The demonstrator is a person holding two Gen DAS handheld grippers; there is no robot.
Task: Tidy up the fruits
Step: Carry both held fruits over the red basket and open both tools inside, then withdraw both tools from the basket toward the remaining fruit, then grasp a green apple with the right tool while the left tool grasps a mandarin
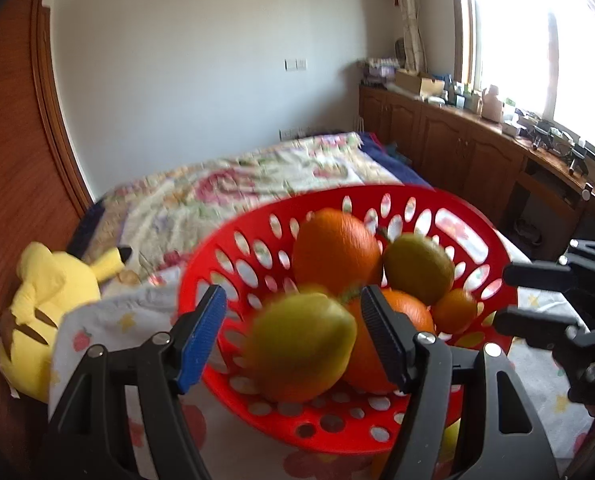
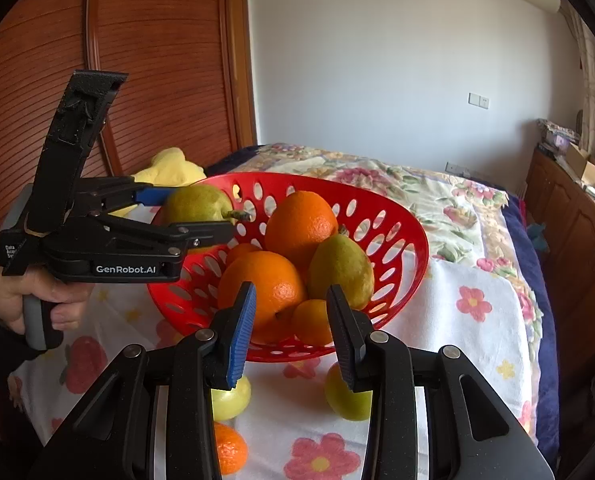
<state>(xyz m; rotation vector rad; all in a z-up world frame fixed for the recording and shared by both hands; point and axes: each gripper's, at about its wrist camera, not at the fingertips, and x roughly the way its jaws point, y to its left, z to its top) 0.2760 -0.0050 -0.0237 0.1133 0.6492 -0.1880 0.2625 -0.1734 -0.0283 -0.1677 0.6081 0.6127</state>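
The pear point(image 1: 303, 344) is motion-blurred in the left wrist view; the mandarin point(image 2: 229, 448) lies partly behind the right fingers point(image 2: 239, 334).

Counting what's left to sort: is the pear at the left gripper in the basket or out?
Out: the left gripper holds the pear above the red basket rim, not resting inside.

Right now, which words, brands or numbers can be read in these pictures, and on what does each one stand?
"GenRobot.AI": white letters on the black body of the left gripper, seen from the right wrist view.
A small white label at that gripper's rear end begins "Data", the rest too small to read.
Nothing readable on the red basket, the fruit or the cloth.
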